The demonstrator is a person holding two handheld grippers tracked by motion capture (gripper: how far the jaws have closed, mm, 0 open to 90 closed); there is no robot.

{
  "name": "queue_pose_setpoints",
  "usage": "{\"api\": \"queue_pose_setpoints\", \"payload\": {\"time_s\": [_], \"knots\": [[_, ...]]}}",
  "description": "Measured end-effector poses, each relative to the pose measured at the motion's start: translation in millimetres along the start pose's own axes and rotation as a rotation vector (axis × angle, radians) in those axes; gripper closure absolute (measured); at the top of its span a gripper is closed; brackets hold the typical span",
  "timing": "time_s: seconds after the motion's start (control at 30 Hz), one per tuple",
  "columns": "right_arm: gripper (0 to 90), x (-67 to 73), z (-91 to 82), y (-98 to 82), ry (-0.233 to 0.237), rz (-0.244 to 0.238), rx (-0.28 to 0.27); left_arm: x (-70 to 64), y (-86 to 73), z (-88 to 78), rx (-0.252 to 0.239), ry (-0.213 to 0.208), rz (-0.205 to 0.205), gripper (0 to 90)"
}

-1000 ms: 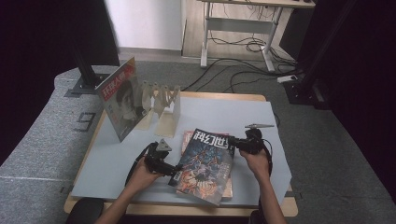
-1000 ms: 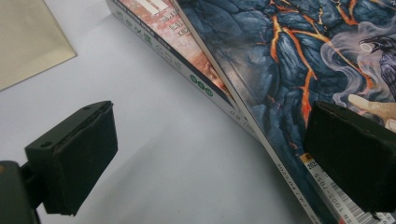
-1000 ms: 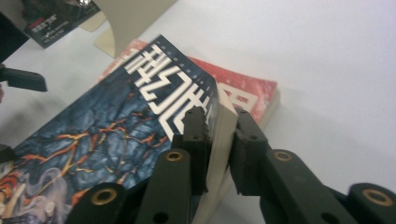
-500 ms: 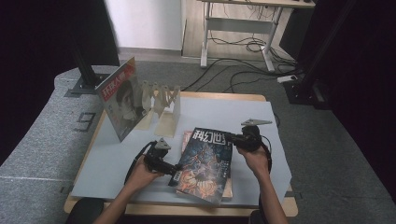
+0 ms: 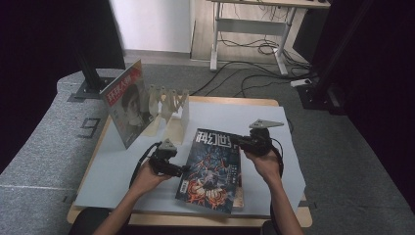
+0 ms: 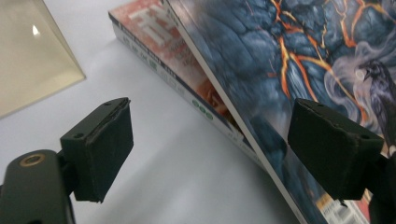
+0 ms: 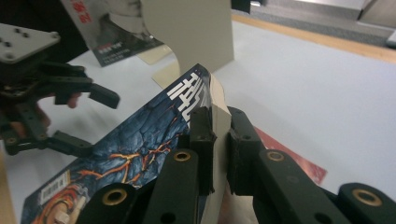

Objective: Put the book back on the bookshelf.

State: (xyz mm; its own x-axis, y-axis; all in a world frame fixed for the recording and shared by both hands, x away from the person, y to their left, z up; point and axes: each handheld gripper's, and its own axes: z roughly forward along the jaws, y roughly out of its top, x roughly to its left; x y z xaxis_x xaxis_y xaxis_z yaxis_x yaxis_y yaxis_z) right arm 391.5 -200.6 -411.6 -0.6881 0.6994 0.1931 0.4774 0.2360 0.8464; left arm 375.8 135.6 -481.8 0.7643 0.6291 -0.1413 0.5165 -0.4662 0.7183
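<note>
Item: dark-cover magazine, lower centre of the high view, being raised at its upper right corner off a red-cover magazine lying flat beneath it on the white table sheet.

Right gripper: clamping the top edge of the dark-cover magazine near its title, both pads pressing on the page block in the centre of the right gripper view. In the high view it is sitting just right of centre at the magazine's upper right corner.

Left gripper: jaws wide but just now narrowing, one pad standing over the bare sheet at lower left of the left gripper view, the other over the cover at lower right, the magazine's raised left edge running between them. Neither pad is pressing on it yet.

Nearby: a beige folding rack in the upper left of the high view, with a portrait-cover magazine leaning in its left end.

Handling note, as a judgement: the step is likely going well if the right gripper is keeping its clamp firm and lifting slowly, so the pages are not fanning or slipping. The left gripper is best sliding its lower pad under the spine edge before closing. The red-cover magazine should be staying flat, not dragging along.
</note>
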Motion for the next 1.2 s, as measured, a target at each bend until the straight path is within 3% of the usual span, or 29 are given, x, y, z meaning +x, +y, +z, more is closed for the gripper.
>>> {"api": "queue_pose_setpoints", "payload": {"time_s": [0.43,0.7,0.93,1.03,1.2], "knots": [[81.5,26.8,-3.7,21.2,0.058,-0.08,-0.033,13.0,22.9,-4.2,-0.019,-0.057,-0.013,18.9],[81.5,32.2,-5.3,24.2,0.089,-0.095,-0.048,14.4,30.7,-0.8,-0.021,-0.128,-0.027,22.5],[81.5,38.6,-7.0,27.6,0.114,-0.119,-0.057,23.1,37.4,1.7,-0.036,-0.2,-0.073,21.8],[81.5,41.1,-6.7,29.2,0.122,-0.128,-0.057,22.9,39.4,-0.9,-0.04,-0.225,-0.068,28.6],[81.5,42.7,-6.8,30.7,0.139,-0.131,-0.058,24.9,40.7,-6.3,-0.019,-0.233,-0.089,34.3]]}}
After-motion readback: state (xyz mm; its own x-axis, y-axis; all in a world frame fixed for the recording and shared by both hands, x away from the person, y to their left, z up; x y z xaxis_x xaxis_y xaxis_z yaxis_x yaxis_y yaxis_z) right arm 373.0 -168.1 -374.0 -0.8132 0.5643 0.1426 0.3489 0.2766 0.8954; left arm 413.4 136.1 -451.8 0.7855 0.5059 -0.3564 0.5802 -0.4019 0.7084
